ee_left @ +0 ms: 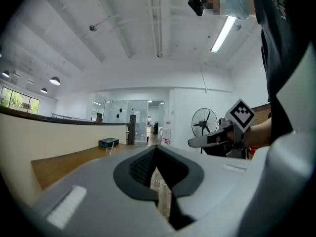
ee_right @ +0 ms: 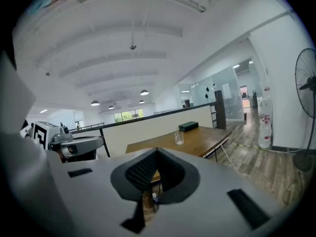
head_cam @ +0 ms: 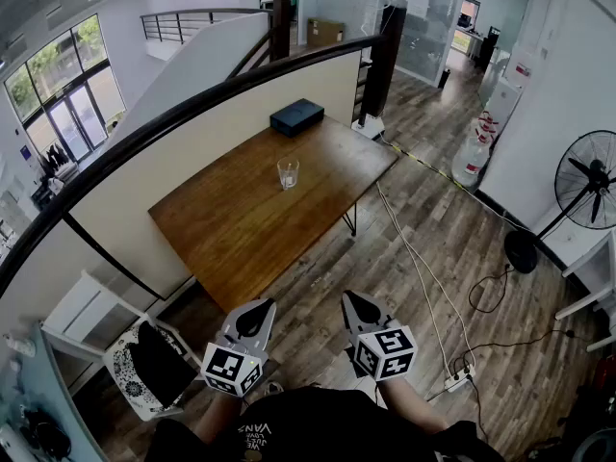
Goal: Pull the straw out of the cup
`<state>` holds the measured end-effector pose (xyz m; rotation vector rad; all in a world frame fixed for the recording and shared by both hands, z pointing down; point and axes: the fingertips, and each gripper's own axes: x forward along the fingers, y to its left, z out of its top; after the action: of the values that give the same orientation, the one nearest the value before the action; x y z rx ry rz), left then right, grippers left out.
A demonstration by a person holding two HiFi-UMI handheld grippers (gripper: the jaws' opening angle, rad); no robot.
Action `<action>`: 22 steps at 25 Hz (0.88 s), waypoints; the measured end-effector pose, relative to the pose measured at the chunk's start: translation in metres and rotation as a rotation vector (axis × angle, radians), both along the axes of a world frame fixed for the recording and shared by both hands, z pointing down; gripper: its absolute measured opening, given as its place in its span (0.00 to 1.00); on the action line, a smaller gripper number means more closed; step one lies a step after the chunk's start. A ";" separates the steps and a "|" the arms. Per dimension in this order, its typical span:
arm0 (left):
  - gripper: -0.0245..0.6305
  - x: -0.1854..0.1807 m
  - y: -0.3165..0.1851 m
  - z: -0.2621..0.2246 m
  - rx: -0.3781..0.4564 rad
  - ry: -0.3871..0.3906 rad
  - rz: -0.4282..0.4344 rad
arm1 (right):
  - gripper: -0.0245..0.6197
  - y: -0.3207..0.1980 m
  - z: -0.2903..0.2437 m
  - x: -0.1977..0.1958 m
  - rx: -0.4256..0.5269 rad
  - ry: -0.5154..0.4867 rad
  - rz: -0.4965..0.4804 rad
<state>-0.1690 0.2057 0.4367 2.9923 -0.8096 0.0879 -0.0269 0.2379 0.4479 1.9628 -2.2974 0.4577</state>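
Observation:
A clear cup [head_cam: 288,173] with a thin straw in it stands near the middle of the wooden table [head_cam: 241,229]; it also shows small and far off in the right gripper view as the cup [ee_right: 178,138] and in the left gripper view as the cup [ee_left: 109,147]. Both grippers hang close to the person's body, well short of the table. My left gripper [head_cam: 258,313] is shut with nothing in it. My right gripper [head_cam: 356,305] is shut and empty too.
A dark box [head_cam: 296,116] lies at the table's far end. A railing and half wall [head_cam: 144,142] run along the table's left side. A standing fan [head_cam: 577,195], cables and a power strip [head_cam: 458,379] are on the wooden floor to the right. A chair [head_cam: 144,364] sits lower left.

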 end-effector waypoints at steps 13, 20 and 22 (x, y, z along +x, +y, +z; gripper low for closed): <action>0.05 0.043 0.007 0.015 -0.014 -0.009 -0.029 | 0.06 0.007 -0.005 0.037 0.065 -0.025 -0.022; 0.07 0.059 -0.019 0.025 -0.048 -0.013 -0.007 | 0.06 -0.015 0.000 0.049 0.065 -0.075 0.000; 0.21 0.065 -0.033 0.030 -0.061 -0.008 -0.008 | 0.06 -0.028 0.002 0.055 0.068 -0.074 0.004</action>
<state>-0.1043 0.1723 0.4665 2.9331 -0.8039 0.1218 0.0279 0.2102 0.4503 2.0144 -2.3838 0.4666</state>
